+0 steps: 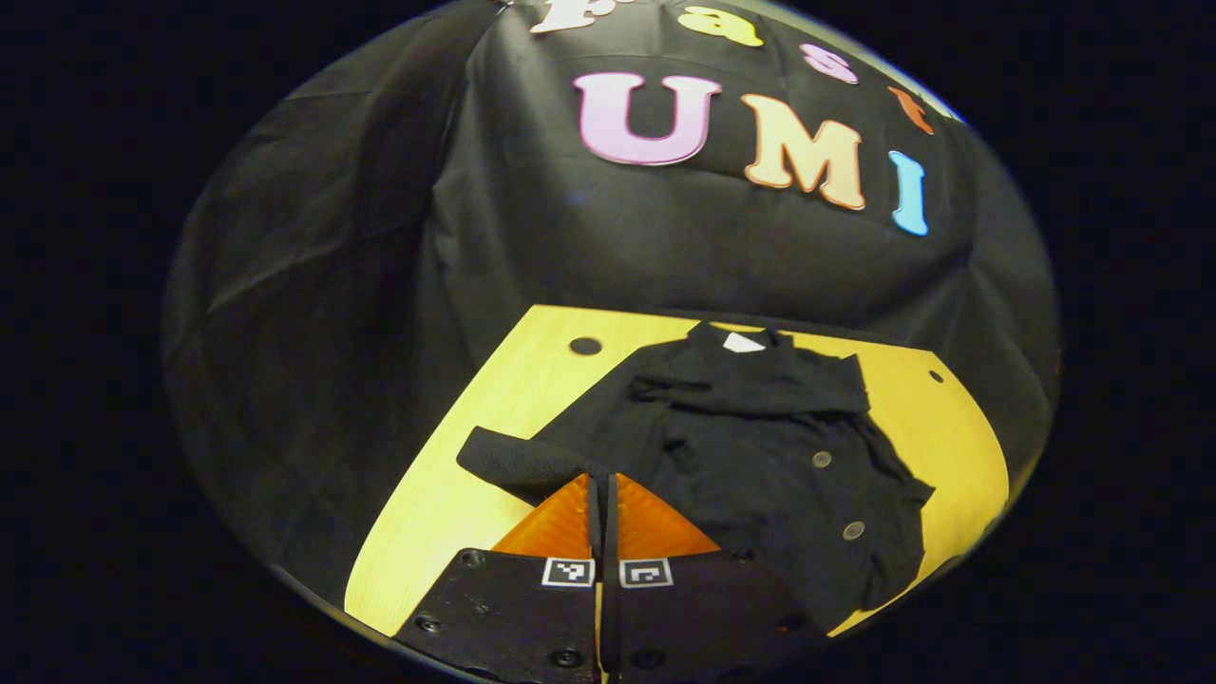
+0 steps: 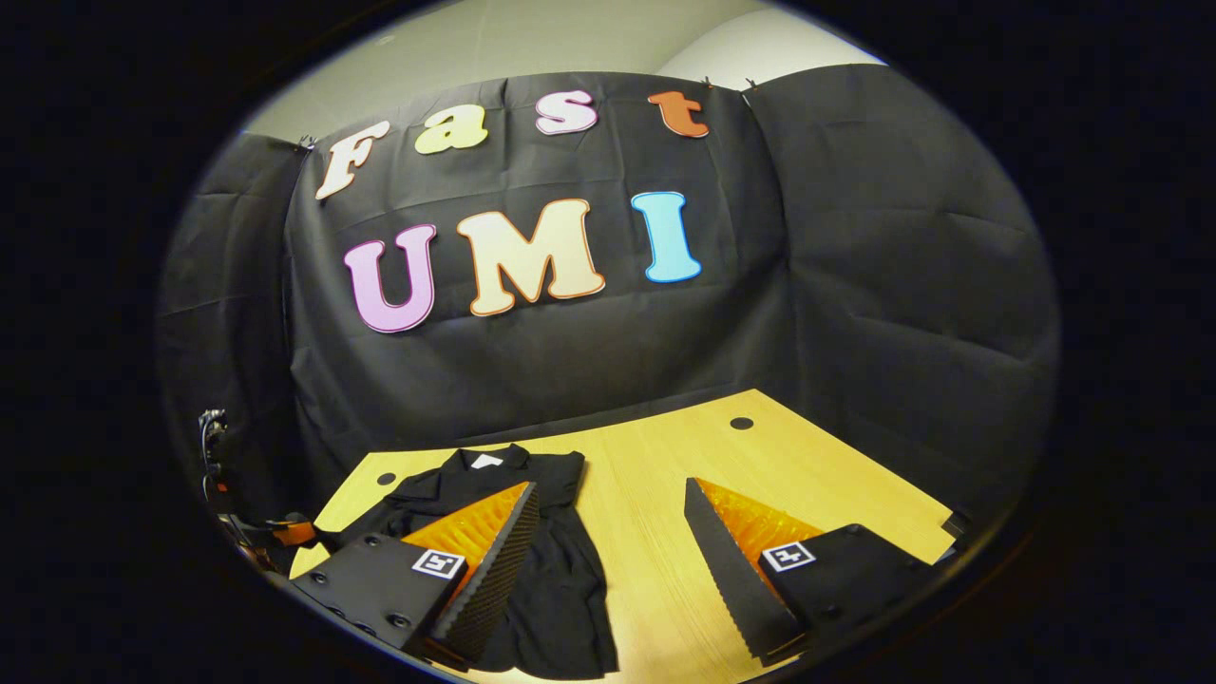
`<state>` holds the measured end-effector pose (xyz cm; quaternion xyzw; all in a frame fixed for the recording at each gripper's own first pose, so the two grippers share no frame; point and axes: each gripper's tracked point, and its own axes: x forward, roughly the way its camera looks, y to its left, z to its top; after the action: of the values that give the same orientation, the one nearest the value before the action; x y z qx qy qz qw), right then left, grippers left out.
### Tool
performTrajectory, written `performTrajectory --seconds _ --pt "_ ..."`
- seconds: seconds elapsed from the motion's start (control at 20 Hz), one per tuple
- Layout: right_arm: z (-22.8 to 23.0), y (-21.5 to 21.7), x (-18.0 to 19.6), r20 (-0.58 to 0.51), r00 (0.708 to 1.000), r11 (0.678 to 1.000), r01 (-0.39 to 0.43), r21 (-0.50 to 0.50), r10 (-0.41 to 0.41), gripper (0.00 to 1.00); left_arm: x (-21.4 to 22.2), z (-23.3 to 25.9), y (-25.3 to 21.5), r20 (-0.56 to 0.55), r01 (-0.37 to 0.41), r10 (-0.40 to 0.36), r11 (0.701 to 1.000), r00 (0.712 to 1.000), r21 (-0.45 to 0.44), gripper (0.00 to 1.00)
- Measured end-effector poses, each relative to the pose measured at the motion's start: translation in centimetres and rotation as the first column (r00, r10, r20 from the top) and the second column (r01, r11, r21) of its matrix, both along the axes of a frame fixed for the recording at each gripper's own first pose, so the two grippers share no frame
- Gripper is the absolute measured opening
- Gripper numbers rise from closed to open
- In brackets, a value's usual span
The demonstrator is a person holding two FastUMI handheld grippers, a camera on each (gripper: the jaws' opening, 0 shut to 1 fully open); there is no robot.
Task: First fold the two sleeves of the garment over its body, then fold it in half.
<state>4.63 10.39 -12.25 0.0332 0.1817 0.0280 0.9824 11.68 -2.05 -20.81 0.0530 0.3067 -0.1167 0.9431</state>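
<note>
The garment (image 1: pixel 760 446), a dark buttoned shirt of soft, wrinkled cloth, lies spread on the yellow wooden table (image 1: pixel 446 513) with its collar toward the black cloth wall. One sleeve (image 1: pixel 518 461) sticks out sideways toward the table's bare strip; the far sleeve lies folded across the chest. In the right gripper view bare wood stretches wide beside the garment's hem. The left gripper (image 1: pixel 602 508) has its fingers pressed together, tips at that outstretched sleeve; whether cloth is pinched between them I cannot tell. The right gripper (image 2: pixel 608 532) stands wide apart, holding nothing, above the table.
</note>
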Motion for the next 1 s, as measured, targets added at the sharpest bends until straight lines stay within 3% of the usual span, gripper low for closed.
performTrajectory --seconds 0.1,0.15,0.45,0.75,0.8,0.95,1.0 --pt "-0.3 -0.9 -0.4 -0.007 1.000 1.000 0.019 0.005 -0.019 0.93 1.4 1.0 -3.5 0.023 0.053 -0.052 0.998 0.998 -0.030 0.00" --pt "-0.4 -1.4 -0.6 -0.010 0.999 1.000 0.031 0.003 -0.031 0.97 2.1 1.4 -5.4 0.031 0.078 -0.077 0.996 0.997 -0.050 0.00" --pt "-1.8 -4.1 -2.0 -0.043 0.995 0.996 0.088 0.015 -0.087 0.97 4.1 2.6 -16.1 0.083 0.237 -0.228 0.964 0.970 -0.117 0.00" --pt "-3.0 -5.7 -3.9 -0.080 0.989 0.991 0.129 0.021 -0.127 0.97 5.1 3.2 -24.6 0.130 0.360 -0.344 0.925 0.930 -0.126 0.00" --pt "-3.1 -6.0 -4.1 -0.082 0.988 0.990 0.136 0.020 -0.134 0.93 5.1 3.1 -25.6 0.134 0.375 -0.358 0.919 0.924 -0.125 0.00" --pt "-3.3 -6.8 -4.5 -0.087 0.984 0.988 0.155 0.016 -0.153 0.93 5.2 2.5 -28.2 0.133 0.414 -0.399 0.903 0.907 -0.119 0.00" --pt "-3.4 -7.1 -4.7 -0.088 0.983 0.987 0.162 0.016 -0.160 0.97 5.1 2.1 -28.9 0.130 0.425 -0.410 0.898 0.903 -0.116 0.00"
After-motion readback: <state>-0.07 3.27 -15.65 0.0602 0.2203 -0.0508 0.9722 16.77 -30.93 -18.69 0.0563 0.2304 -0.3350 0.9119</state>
